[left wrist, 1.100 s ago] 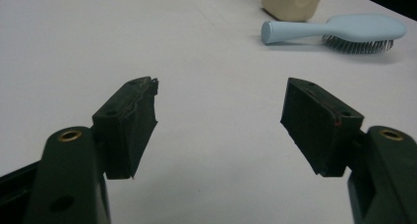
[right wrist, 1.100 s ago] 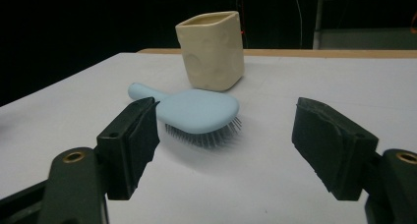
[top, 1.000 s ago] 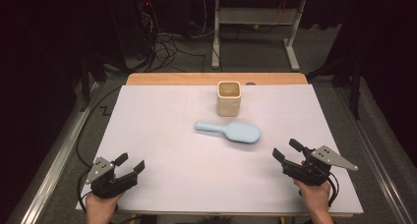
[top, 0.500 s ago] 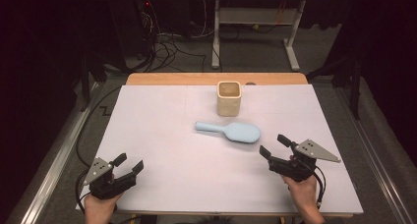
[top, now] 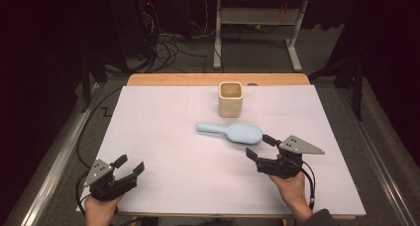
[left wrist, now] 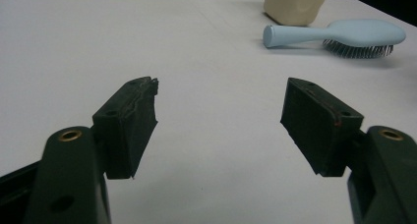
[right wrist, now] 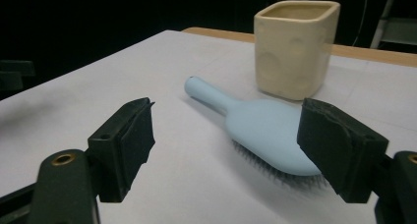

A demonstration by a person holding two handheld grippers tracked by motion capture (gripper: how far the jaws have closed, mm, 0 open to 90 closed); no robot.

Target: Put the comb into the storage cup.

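Observation:
A light blue hairbrush (top: 233, 132) lies bristles down on the white table cover (top: 163, 132), handle pointing left. Behind it stands a cream square cup (top: 231, 98), upright. My right gripper (top: 260, 147) is open just right of and below the brush head, jaws aimed at it without touching. In the right gripper view the hairbrush (right wrist: 265, 128) lies between and beyond the open gripper (right wrist: 235, 135), with the cup (right wrist: 294, 47) behind. My left gripper (top: 130, 165) rests open near the front left corner; its own view shows the open gripper (left wrist: 221, 120), and far off the hairbrush (left wrist: 339, 36) and the cup (left wrist: 295, 5).
A bare wooden strip (top: 198, 79) edges the table's far side. Beyond it, cables (top: 168, 45) and a white metal stand (top: 257, 28) are on the dark floor. Metal rails (top: 54, 151) run along both sides of the table.
My right gripper has moved left and slightly forward, from the table's right side to right beside the brush head. The left gripper has stayed put.

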